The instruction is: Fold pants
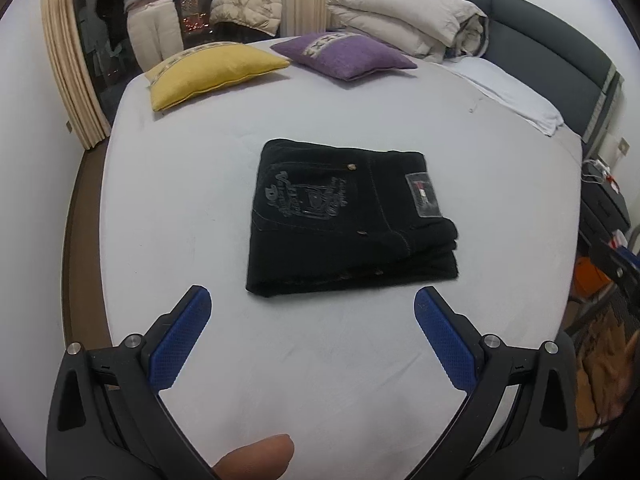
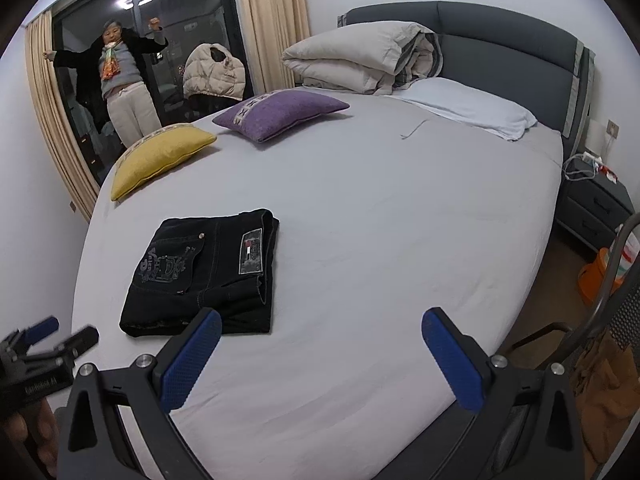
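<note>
Black pants (image 1: 344, 216) lie folded into a compact rectangle on the pale grey bed sheet (image 1: 320, 360), back pocket embroidery and a label patch facing up. My left gripper (image 1: 312, 300) hovers open just short of the pants' near edge, nothing between its blue pads. In the right wrist view the same pants (image 2: 200, 272) sit left of centre. My right gripper (image 2: 320, 320) is open and empty, its left fingertip overlapping the pants' near right corner in the image. The left gripper (image 2: 60, 332) shows at the far left edge.
A yellow cushion (image 2: 160, 156) and a purple cushion (image 2: 280, 114) lie at the far side of the bed. A folded duvet (image 2: 360, 56) and white pillow (image 2: 468, 112) rest by the dark headboard (image 2: 500, 36). A nightstand (image 2: 596, 204) stands right. A person (image 2: 124, 80) stands by the window.
</note>
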{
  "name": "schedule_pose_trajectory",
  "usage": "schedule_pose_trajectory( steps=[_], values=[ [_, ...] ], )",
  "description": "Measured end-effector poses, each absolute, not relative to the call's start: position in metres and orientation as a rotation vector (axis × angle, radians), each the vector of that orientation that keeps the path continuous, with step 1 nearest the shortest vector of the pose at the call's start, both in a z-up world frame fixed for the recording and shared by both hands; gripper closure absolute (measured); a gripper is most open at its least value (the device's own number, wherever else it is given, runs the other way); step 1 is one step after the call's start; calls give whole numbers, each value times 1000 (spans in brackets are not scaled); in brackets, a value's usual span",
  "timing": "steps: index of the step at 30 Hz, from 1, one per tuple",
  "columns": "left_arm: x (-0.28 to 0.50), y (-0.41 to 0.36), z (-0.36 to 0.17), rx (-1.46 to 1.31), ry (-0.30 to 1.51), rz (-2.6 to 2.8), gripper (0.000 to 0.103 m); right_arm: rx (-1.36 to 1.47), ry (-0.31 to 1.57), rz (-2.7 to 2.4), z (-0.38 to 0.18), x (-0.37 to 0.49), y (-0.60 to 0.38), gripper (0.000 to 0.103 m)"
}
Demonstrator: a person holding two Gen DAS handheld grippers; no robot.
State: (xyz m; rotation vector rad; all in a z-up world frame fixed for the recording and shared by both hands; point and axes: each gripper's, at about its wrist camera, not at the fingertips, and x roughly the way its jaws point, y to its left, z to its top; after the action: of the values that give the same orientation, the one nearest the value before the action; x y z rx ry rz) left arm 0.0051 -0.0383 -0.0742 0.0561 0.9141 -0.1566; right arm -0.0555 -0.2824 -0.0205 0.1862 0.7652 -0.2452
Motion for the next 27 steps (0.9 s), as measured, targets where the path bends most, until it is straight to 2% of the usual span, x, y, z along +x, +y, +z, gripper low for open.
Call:
schedule_pose_trajectory(
  steps=[27],
  values=[
    [16, -41, -91, 60, 935, -164, 0, 193, 806, -293, -29, -47, -295, 0]
  ],
)
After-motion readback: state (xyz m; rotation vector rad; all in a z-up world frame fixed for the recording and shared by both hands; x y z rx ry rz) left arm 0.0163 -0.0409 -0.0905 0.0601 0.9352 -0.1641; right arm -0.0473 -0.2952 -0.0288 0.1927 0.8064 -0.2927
